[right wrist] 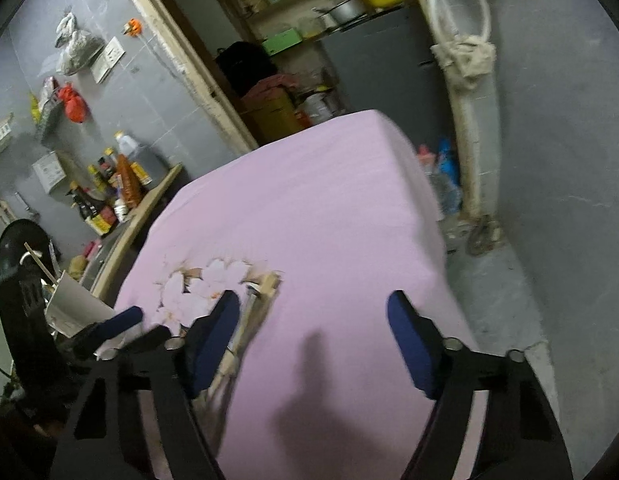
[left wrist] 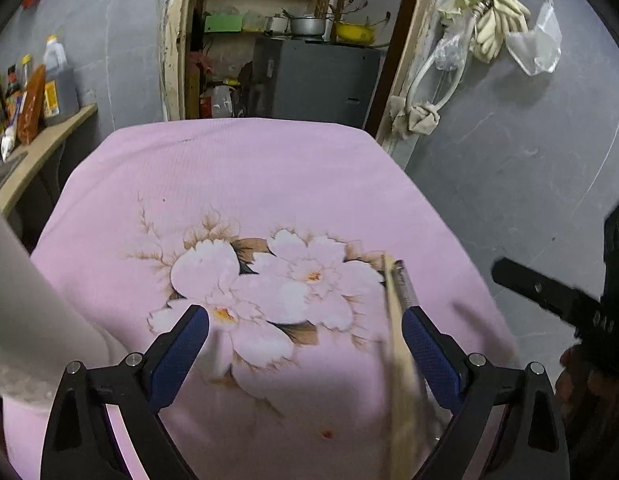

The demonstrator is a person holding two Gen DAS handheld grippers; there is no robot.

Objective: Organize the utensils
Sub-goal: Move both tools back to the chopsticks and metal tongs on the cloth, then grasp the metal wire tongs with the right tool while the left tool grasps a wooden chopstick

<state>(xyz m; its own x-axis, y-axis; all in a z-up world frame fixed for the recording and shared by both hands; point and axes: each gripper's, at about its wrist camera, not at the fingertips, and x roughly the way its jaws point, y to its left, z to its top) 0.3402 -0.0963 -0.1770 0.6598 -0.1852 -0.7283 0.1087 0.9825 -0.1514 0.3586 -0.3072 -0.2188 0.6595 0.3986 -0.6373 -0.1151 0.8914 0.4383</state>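
Both claws hang over the pink flowered cloth (left wrist: 269, 168) on the worktop. Left claw (left wrist: 305, 324) is wide open with nothing in it. Right claw (right wrist: 313, 312) is partly open and empty too. Wooden chopsticks (left wrist: 393, 320) and a metal utensil (left wrist: 405, 284) lie together on the cloth, low and right in the left view, right beside the left claw's right finger.

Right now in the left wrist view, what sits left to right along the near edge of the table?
White container → left gripper's left finger → flower print → chopsticks → its right finger → right gripper.
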